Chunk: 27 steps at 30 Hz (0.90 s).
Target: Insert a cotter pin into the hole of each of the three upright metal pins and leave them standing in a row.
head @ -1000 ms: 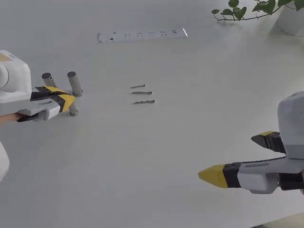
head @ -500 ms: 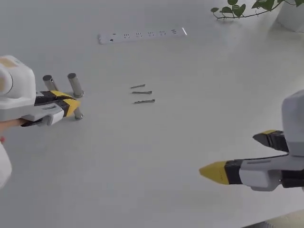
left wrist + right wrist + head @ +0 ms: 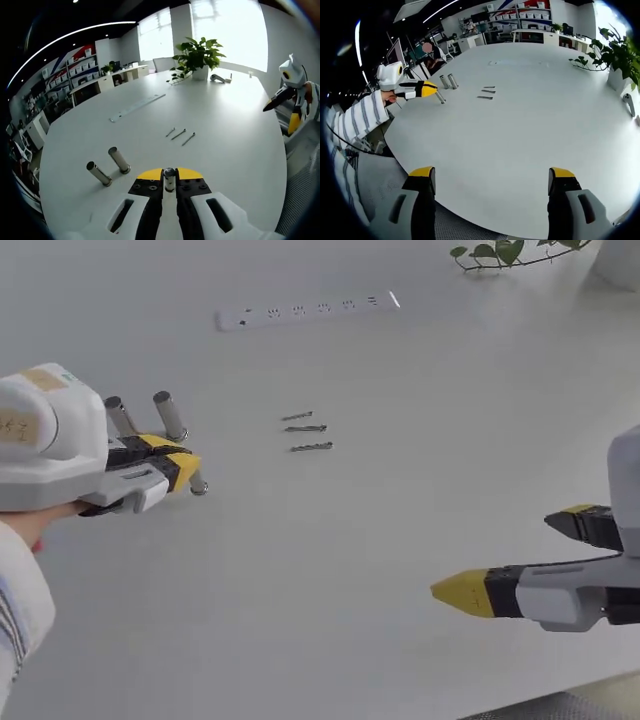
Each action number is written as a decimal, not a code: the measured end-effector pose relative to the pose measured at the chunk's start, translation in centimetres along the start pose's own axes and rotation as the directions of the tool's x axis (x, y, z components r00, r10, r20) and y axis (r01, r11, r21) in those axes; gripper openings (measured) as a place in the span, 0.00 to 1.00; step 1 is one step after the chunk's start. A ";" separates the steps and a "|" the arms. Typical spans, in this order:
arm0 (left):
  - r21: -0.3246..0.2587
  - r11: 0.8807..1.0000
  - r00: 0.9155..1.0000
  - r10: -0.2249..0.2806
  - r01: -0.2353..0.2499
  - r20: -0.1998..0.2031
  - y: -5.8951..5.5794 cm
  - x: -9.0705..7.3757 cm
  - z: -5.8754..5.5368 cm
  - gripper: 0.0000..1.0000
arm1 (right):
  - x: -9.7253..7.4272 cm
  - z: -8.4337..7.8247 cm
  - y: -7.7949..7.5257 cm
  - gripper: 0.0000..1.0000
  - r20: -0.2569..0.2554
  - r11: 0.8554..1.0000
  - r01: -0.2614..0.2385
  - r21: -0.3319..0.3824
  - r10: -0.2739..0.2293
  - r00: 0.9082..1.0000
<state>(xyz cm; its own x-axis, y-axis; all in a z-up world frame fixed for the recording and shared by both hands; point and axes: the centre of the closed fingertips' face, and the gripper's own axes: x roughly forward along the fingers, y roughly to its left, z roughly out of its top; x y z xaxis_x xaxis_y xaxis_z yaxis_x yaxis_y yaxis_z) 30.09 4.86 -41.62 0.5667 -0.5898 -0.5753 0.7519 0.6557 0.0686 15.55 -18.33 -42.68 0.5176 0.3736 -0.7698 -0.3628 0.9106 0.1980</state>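
Shifted toward 3 o'clock, left gripper (image 3: 187, 465) clamps one metal pin (image 3: 169, 176) — near upright, flanged end down — cotter pins (image 3: 305, 428) at its 2 o'clock, the gripper's tan label (image 3: 15, 426) illegible; right gripper (image 3: 491, 174) gapes empty.

head view: down on table (image 3: 400, 570) | left gripper view: low, close | right gripper view: far | shared: cotter pins (image 3: 305, 428)

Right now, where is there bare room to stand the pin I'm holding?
Bare white tabletop lies open between the three thin metal cotter pins and the open right claw. Crowded: around the left claw, shut on one grey metal pin, beside the two other upright pins.
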 end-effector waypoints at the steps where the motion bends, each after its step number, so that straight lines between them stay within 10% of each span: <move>1: 0.006 1.000 1.000 -0.004 0.004 -0.001 -0.3 0.0 0.0 0.05 | 0.0 -0.2 0.0 0.93 -0.002 1.000 0.000 -0.003 0.000 1.000; 15: 0.030 0.999 0.999 -0.038 0.038 -0.008 -5.0 -0.3 -0.2 0.05 | -0.4 -0.9 0.4 0.93 0.003 0.999 -0.021 -0.026 0.022 1.000; 27: 0.016 0.999 0.999 -0.034 0.034 -0.025 -6.9 -0.6 -1.1 0.05 | -0.5 -1.1 0.8 0.93 0.002 0.998 -0.038 -0.042 0.038 0.999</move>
<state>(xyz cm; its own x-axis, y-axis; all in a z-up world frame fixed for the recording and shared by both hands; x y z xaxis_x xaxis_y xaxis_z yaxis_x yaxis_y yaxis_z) 24.24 1.23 -42.68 0.5325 -0.5997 -0.5974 0.7761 0.6275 0.0619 14.17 -18.00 -42.82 0.5049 0.4087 -0.7603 -0.4144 0.8874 0.2018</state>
